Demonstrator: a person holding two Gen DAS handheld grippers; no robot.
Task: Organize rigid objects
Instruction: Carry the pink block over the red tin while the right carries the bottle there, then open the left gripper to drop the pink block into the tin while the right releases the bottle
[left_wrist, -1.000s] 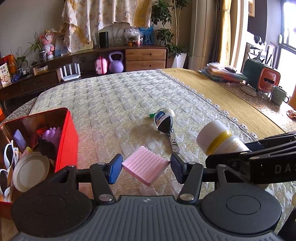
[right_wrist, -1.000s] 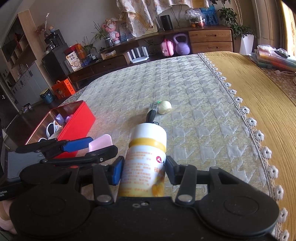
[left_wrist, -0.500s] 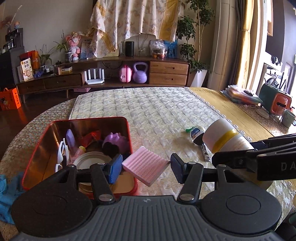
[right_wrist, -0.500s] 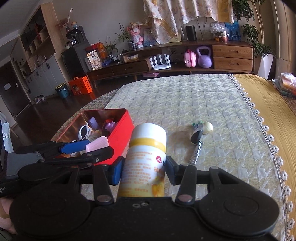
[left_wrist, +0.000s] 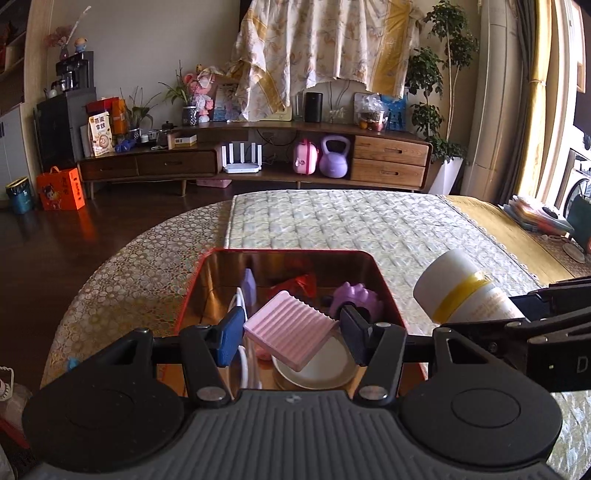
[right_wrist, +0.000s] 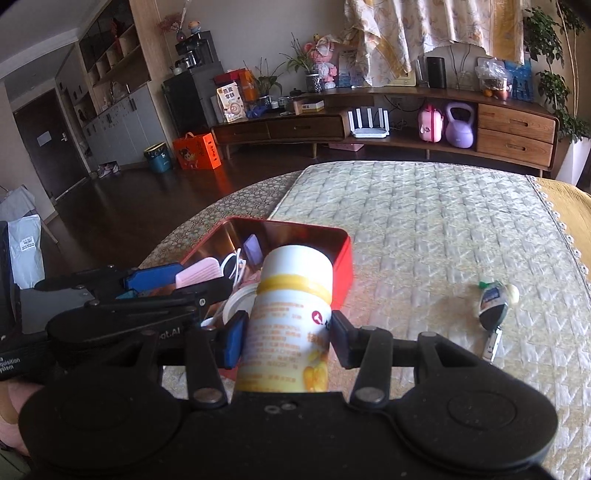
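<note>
My left gripper (left_wrist: 291, 334) is shut on a pink ridged block (left_wrist: 290, 334) and holds it above the open red tin box (left_wrist: 384, 284). The box holds a white lid (left_wrist: 325, 369), a purple toy (left_wrist: 354, 299) and several small items. My right gripper (right_wrist: 286, 341) is shut on a white bottle with a yellow band (right_wrist: 291, 317), held just right of the box (right_wrist: 341, 266). The bottle also shows in the left wrist view (left_wrist: 461, 295). The left gripper and pink block (right_wrist: 199, 271) show in the right wrist view.
A small keychain-like item with a cream ball (right_wrist: 496, 301) lies on the quilted tablecloth (right_wrist: 424, 229) to the right. A yellow cloth (left_wrist: 509, 229) covers the far right. A low wooden cabinet (left_wrist: 258, 158) stands beyond the table.
Both grippers have moved left with their loads. The pink block now hangs over the red box, and the bottle is beside its right wall.
</note>
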